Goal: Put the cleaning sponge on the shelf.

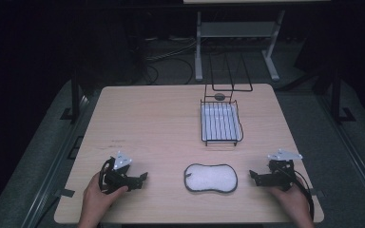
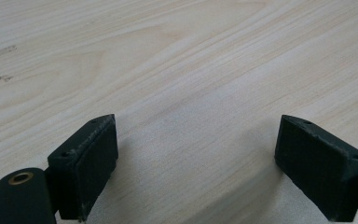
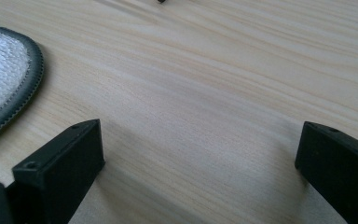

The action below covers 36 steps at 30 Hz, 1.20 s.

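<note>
High view: left tongs and right tongs are resting on the pale wood-grain tabletop, flanking a white, dark-edged peanut-shaped pad, likely parked ready to reach for it; a wire rack with a white tray is sitting farther back

Left gripper view: left tongs are standing open and empty, matte black blocks over bare wood

Right gripper view: right tongs are gaping wide, holding nothing; the pad's textured face and stitched rim are lying just beside one jaw
</note>
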{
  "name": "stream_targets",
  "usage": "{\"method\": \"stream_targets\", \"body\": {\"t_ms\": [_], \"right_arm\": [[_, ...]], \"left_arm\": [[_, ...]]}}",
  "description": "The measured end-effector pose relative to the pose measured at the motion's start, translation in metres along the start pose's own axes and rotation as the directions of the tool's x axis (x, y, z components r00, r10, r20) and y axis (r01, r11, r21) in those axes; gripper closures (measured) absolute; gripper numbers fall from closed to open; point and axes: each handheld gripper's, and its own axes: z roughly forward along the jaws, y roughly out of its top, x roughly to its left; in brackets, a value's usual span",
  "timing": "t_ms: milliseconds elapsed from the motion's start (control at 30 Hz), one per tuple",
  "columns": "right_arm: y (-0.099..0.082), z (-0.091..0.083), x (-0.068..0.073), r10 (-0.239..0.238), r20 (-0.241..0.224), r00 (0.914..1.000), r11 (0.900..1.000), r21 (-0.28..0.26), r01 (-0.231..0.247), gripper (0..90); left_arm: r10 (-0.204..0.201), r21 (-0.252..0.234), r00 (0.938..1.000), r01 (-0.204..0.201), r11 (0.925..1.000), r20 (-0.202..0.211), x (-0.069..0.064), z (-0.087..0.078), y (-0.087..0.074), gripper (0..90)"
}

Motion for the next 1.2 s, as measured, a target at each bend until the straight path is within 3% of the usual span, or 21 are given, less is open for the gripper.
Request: {"method": "stream_targets", "body": {"t_ms": [300,333,567,800,867,1067,1200], "right_arm": [[0.003,-0.001,0.000,-0.006,-0.006,1.0000,0.9997,0.023,0.006,4.4],[0.005,-0.004,0.002,-0.012,-0.013,0.9998,0.9993,0.035,0.013,14.5],[0.010,-0.008,0.005,-0.038,-0.058,0.9976,0.9981,0.046,0.040,28.7],[0.012,-0.014,0.004,-0.029,-0.127,0.9915,0.9987,0.038,0.034,55.2],[0.013,-0.017,0.005,-0.037,-0.156,0.9871,0.9988,0.025,0.042,66.3],[0.017,-0.023,0.010,-0.058,-0.221,0.9735,0.9979,0.015,0.063,88.6],[0.019,-0.025,0.014,-0.052,-0.280,0.9586,0.9982,0.012,0.058,89.8]], "left_arm": [[0.000,-0.001,1.0000,0.000,1.0000,0.001,0.000,0.000,0.000,12.5],[0.000,0.000,1.0000,0.000,1.0000,0.000,0.000,0.000,0.000,12.5],[-0.002,0.001,1.0000,0.002,1.0000,-0.001,-0.001,-0.001,-0.001,12.6],[-0.003,-0.001,1.0000,0.003,1.0000,-0.002,-0.001,-0.002,-0.001,12.6],[-0.005,-0.002,1.0000,0.005,1.0000,-0.002,-0.001,-0.002,-0.002,12.6],[-0.005,0.000,1.0000,0.005,1.0000,-0.004,-0.001,-0.002,-0.002,12.6],[-0.005,0.000,1.0000,0.005,1.0000,-0.003,-0.001,-0.002,-0.002,12.6]]}}
